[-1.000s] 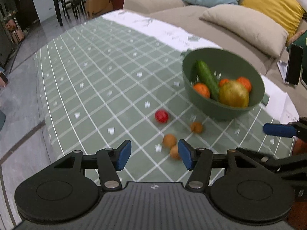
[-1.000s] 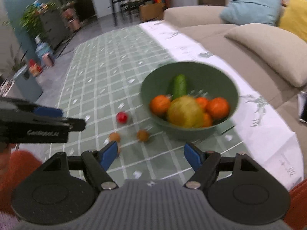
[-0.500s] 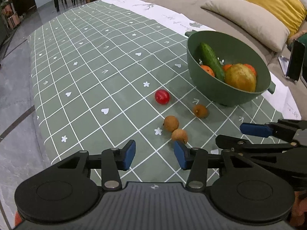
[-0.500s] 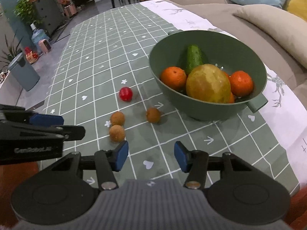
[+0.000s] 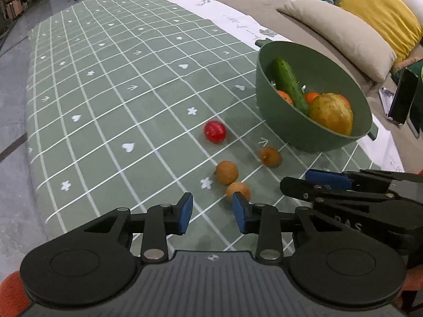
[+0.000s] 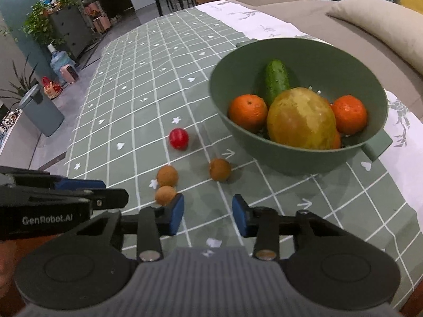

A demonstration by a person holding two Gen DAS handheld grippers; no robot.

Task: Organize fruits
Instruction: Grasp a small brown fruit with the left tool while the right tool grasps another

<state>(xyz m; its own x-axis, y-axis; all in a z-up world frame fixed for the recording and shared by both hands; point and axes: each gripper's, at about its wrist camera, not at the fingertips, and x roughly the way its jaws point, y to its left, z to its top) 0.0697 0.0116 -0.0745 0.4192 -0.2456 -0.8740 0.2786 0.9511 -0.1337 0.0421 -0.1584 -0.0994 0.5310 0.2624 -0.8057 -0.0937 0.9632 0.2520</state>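
Observation:
A green bowl (image 5: 280,121) (image 6: 290,158) on the green checked tablecloth holds a cucumber (image 6: 276,80), oranges (image 6: 247,112) and a large yellow-green fruit (image 6: 301,119). On the cloth lie a small red fruit (image 5: 215,131) (image 6: 179,138) and three small brown fruits (image 5: 226,172) (image 6: 220,169). My left gripper (image 5: 212,214) is open and empty, just short of the nearest brown fruit (image 5: 238,190). My right gripper (image 6: 207,218) is open and empty, low over the cloth near the same fruit (image 6: 165,195).
A sofa with beige, yellow and blue cushions (image 5: 341,31) runs behind the table. A phone on a stand (image 5: 401,97) is at the right. The table's near edge drops to grey floor (image 5: 15,158). A bin (image 6: 42,113) and plants stand at the left.
Both grippers have dropped lower and moved closer to the loose fruits. Both jaws have narrowed somewhat since a second ago. The fruits have not moved.

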